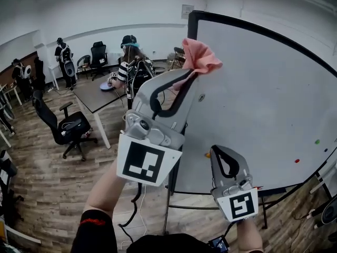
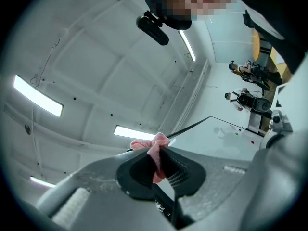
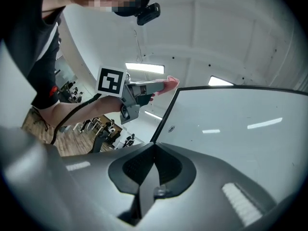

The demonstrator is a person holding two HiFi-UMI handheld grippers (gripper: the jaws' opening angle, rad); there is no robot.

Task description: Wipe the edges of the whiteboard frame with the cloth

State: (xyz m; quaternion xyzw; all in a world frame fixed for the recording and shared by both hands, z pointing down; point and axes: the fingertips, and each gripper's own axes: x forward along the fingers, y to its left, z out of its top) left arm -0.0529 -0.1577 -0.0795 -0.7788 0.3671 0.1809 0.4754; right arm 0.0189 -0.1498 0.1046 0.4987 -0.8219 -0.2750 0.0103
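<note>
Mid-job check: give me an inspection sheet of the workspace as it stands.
Surface: whiteboard blank apart from small coloured dots; black frame around it.
Job's things: pink cloth raised at the frame's upper left corner; contact unclear.
Clutter: nothing seen.
Grippers: left gripper jaws shut on the cloth; right gripper jaws shut, empty, lower down.
Cables: cable hangs below the left gripper.
Surroundings: table, office chair, people beyond, wood floor.

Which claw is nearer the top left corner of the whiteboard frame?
Left. The left claw, shut on the pink cloth, is up by the top left corner of the whiteboard frame; the right claw, shut and empty, is far below it.
</note>
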